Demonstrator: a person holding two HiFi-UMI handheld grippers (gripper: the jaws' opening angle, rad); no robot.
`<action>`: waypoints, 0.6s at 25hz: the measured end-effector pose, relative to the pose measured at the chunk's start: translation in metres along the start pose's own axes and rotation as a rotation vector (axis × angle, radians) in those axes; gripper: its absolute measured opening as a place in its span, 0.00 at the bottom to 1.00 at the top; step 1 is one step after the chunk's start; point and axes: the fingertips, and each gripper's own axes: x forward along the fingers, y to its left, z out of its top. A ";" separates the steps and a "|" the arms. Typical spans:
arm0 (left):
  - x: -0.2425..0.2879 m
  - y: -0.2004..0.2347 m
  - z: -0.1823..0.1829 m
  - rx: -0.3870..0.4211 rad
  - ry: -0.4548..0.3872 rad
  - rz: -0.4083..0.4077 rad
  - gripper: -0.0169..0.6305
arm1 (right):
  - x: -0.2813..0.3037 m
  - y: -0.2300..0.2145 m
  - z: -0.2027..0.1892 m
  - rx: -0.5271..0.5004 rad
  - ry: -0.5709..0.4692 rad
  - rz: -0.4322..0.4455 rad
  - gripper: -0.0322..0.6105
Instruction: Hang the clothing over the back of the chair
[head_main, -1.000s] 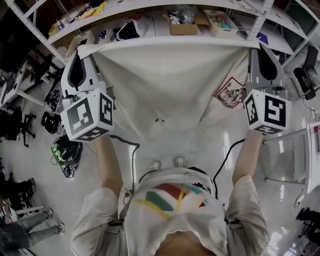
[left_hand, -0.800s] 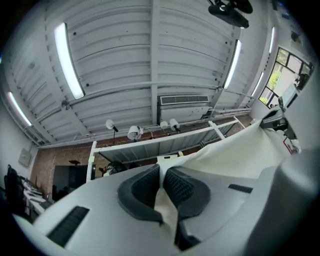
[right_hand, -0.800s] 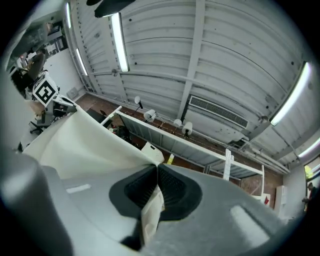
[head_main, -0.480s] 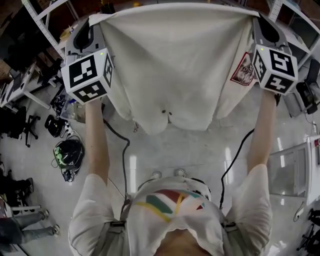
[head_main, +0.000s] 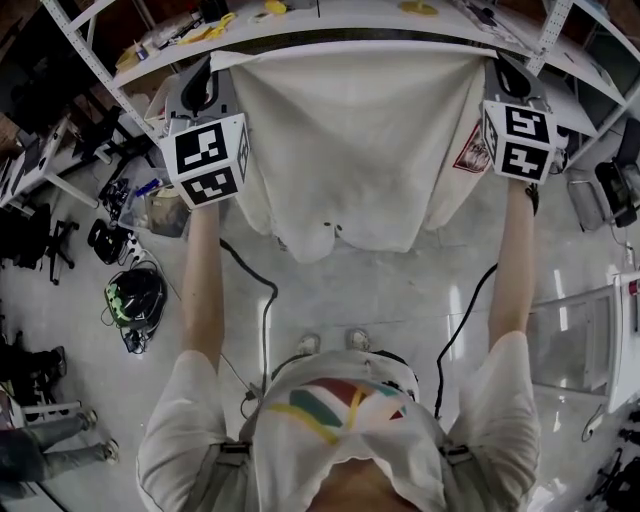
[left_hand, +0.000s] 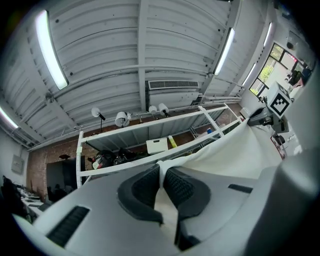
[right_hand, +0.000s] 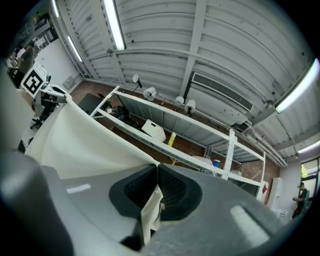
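Observation:
A cream-white shirt (head_main: 350, 140) with a red-edged printed patch (head_main: 472, 150) hangs spread out between both grippers, held up at arm's length in front of the person. My left gripper (head_main: 212, 62) is shut on its top left corner, the cloth (left_hand: 215, 155) pinched between the dark pads (left_hand: 178, 186). My right gripper (head_main: 497, 62) is shut on the top right corner, with a fold of the shirt (right_hand: 80, 140) pressed between its pads (right_hand: 172, 187). A light chair (head_main: 590, 330) shows at the right edge of the head view, well below and right of the shirt.
A metal shelving rack (head_main: 330, 25) with boxes and small items runs behind the shirt, seen also as a rack (left_hand: 150, 127) and a rack (right_hand: 200, 135) in the gripper views. A helmet and bags (head_main: 135, 300) lie on the floor at left. Cables (head_main: 262, 310) trail over the glossy floor.
Both arms have stretched further forward and moved closer together, carrying the spread shirt toward the shelving rack. The shirt's lower hem hangs higher and farther from the person. Both grips are unchanged.

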 end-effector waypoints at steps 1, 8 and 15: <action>0.001 -0.002 -0.006 0.001 0.014 -0.003 0.06 | 0.001 0.004 -0.007 -0.005 0.015 0.007 0.07; -0.001 -0.017 -0.061 0.027 0.114 -0.018 0.06 | 0.008 0.036 -0.058 -0.027 0.108 0.067 0.07; -0.010 -0.032 -0.129 0.051 0.258 -0.045 0.06 | 0.015 0.065 -0.105 -0.038 0.192 0.123 0.07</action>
